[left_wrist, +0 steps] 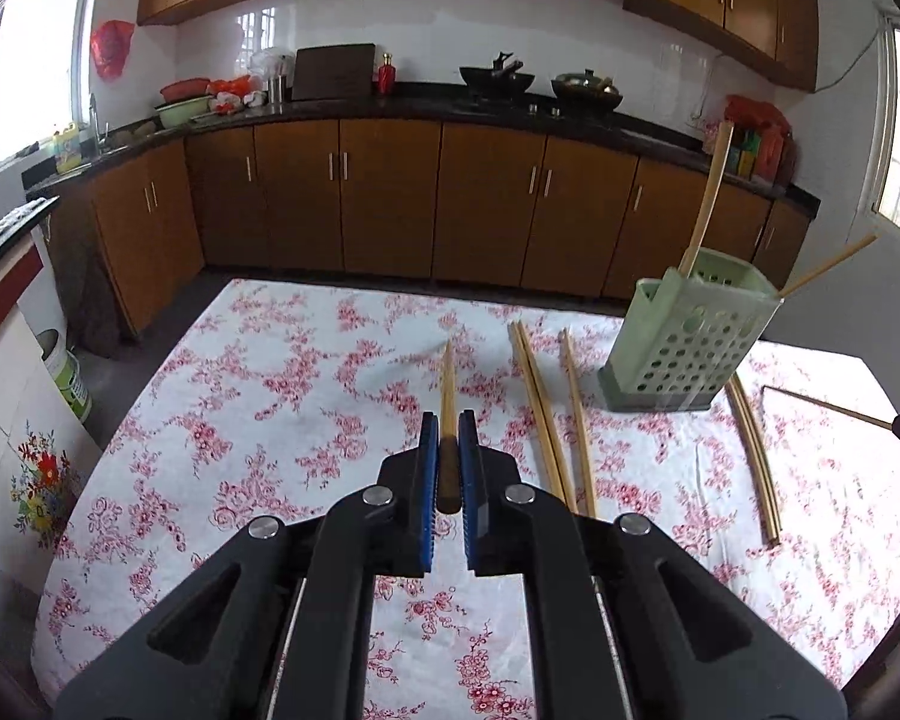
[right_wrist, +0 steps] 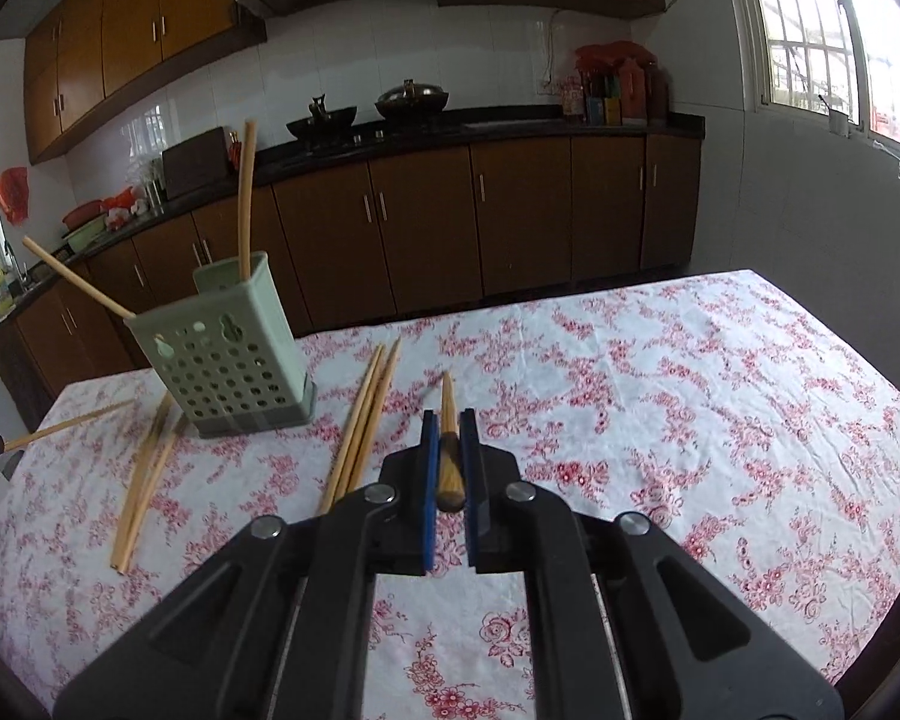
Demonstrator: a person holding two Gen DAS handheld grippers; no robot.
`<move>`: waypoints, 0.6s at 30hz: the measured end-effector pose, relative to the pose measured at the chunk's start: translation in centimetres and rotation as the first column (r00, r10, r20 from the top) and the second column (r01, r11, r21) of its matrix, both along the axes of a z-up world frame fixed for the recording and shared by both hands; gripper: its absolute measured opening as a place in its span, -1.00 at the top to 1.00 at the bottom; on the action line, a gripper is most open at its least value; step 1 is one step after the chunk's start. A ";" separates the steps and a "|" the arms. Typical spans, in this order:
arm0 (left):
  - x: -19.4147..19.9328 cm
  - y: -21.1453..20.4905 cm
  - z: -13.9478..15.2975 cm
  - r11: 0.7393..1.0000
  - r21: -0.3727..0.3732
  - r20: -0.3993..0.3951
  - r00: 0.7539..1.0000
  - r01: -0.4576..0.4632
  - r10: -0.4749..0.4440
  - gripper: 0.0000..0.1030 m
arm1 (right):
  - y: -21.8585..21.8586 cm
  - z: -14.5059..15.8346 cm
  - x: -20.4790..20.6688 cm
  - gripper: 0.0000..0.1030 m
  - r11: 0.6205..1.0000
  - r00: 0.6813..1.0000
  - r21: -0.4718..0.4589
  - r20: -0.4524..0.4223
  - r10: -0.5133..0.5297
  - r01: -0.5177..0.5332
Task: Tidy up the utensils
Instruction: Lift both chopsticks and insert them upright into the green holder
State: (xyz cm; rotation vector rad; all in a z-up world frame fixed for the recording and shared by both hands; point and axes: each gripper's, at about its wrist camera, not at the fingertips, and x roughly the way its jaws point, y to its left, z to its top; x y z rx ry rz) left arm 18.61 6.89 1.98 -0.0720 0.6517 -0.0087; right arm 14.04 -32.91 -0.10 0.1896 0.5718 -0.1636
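My left gripper (left_wrist: 448, 429) is shut on a wooden chopstick (left_wrist: 448, 396) that points forward over the floral tablecloth. My right gripper (right_wrist: 448, 426) is shut on another wooden chopstick (right_wrist: 448, 405) the same way. A pale green perforated utensil holder (left_wrist: 684, 339) stands at the right in the left wrist view and at the left in the right wrist view (right_wrist: 228, 354). Two chopsticks (right_wrist: 245, 192) stick up out of it. Loose chopsticks (left_wrist: 549, 414) lie flat on the cloth beside the holder, and they also show in the right wrist view (right_wrist: 363, 420).
The table with the red-and-white floral cloth (left_wrist: 270, 396) stands in a kitchen with brown cabinets (left_wrist: 390, 198) behind. More loose chopsticks (right_wrist: 144, 462) lie left of the holder. A pair (left_wrist: 750, 450) lies right of it. A bucket (left_wrist: 69, 375) stands on the floor at the left.
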 end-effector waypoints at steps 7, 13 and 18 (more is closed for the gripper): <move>-0.5 -0.3 3.7 0.999 -0.034 0.112 0.994 0.008 -0.004 0.86 | -0.3 3.1 0.0 0.85 1.000 0.996 0.004 0.087 -0.003 0.002; -0.1 -0.8 5.0 1.000 -0.018 0.136 0.991 0.015 -0.013 0.86 | -0.3 4.2 0.4 0.85 1.000 0.994 0.012 0.105 0.008 -0.009; -0.6 -1.1 6.8 0.999 -0.029 0.157 0.987 0.045 -0.040 0.86 | 0.2 6.6 0.0 0.85 0.999 0.988 0.012 0.148 0.039 -0.041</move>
